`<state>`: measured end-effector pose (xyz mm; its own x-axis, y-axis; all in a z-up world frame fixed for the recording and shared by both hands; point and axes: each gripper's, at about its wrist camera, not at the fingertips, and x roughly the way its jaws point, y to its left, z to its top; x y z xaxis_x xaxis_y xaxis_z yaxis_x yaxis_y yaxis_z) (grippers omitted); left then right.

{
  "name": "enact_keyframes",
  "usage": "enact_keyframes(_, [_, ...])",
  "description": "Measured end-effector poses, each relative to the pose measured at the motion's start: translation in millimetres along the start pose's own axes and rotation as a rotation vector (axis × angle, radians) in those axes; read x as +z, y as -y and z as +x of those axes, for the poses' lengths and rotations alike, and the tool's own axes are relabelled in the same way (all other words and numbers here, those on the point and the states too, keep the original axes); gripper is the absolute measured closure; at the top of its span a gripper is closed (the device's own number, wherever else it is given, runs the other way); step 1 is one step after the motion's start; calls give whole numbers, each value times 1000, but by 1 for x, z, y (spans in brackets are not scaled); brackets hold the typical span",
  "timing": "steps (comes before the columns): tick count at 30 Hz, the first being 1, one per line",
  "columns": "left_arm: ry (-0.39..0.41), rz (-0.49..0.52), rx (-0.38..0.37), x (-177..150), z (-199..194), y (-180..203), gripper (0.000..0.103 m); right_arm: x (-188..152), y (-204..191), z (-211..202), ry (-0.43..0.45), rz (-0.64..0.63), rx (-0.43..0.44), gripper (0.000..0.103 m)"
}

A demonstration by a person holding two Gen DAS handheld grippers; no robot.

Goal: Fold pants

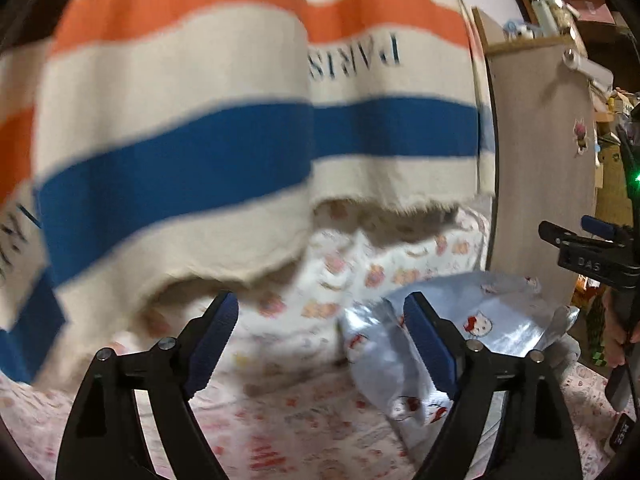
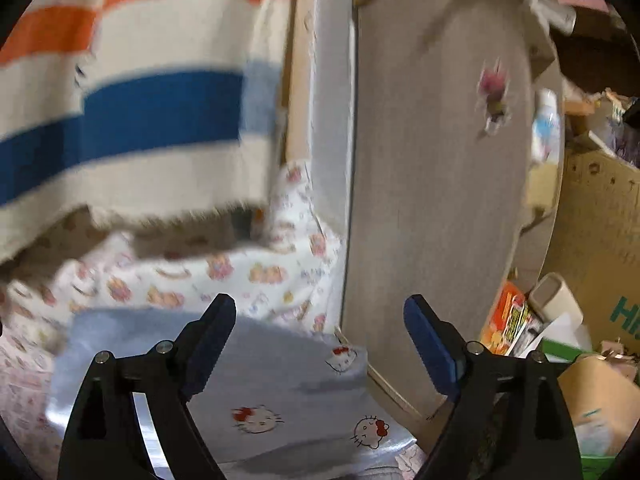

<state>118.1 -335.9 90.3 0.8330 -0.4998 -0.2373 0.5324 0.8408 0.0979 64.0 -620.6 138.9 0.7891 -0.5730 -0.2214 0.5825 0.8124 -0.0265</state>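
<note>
**Operator:** What was the status of the fold at this moment?

**Inspector:** The light blue cotton pants printed with white cat faces and red bows (image 2: 256, 392) lay on the bed, on the white bedsheet patterned with small pink and orange figures (image 2: 224, 276). From the right wrist view they appeared as a compact, flat-topped bundle with a straight near edge, directly under the right gripper (image 2: 320, 320). I judged the fold largely or fully complete. From the left wrist view, the same bundle (image 1: 492, 328) looked a little rumpled at its left end, so a final smoothing may have remained.

**Operator:** And the jaws?

**Inspector:** Both sets stood wide apart with nothing between the pads. The left gripper (image 1: 320, 320) hovered over the bedsheet, just left of the pants. Neither gripper touched the fabric, consistent with a release.

**Operator:** Was any writing legible?

**Inspector:** Yes. The cream woven blanket with orange and blue stripes and a frayed hem (image 1: 200, 120) hung behind the bed and carried dark letters, mirrored in the view, reading "PARIS" (image 1: 354, 58). The right gripper's body, visible at the edge of the left wrist view, showed "DAS" (image 1: 588, 266). A brown cardboard box (image 2: 600, 240) bore teal letters beginning "H"; the rest was cut off. The orange printed packet (image 2: 508, 320) beside the grey wooden panel (image 2: 432, 180) was too blurred to read.
</note>
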Motion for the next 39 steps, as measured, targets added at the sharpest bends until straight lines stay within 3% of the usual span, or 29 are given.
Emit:
enact_keyframes(2, [52,4,27,6,-19,-9,7,7,-7,-21,38,7,25,0])
enact_keyframes(6, [118,19,115,16,-50,-23,1,17,-22,-58,94,33,103,1])
enact_keyframes(15, [187,-51,54,25,-105,-57,1,25,-55,-119,165,65,239,1])
enact_keyframes(18, [177,-63,41,23,-112,-65,1,22,-65,-131,170,55,260,1])
enact_keyframes(21, [184,-58,57,15,-114,-70,1,11,-74,-134,139,52,311,1])
enact_keyframes(28, [162,-65,61,-19,-106,-81,1,-24,-92,-127,115,41,320,1])
enact_keyframes(33, [107,-35,67,-50,-92,-87,1,-60,-109,-105,60,26,259,1])
enact_keyframes(39, [58,-59,79,-83,-74,-99,1,-89,-120,-88,40,-5,251,1])
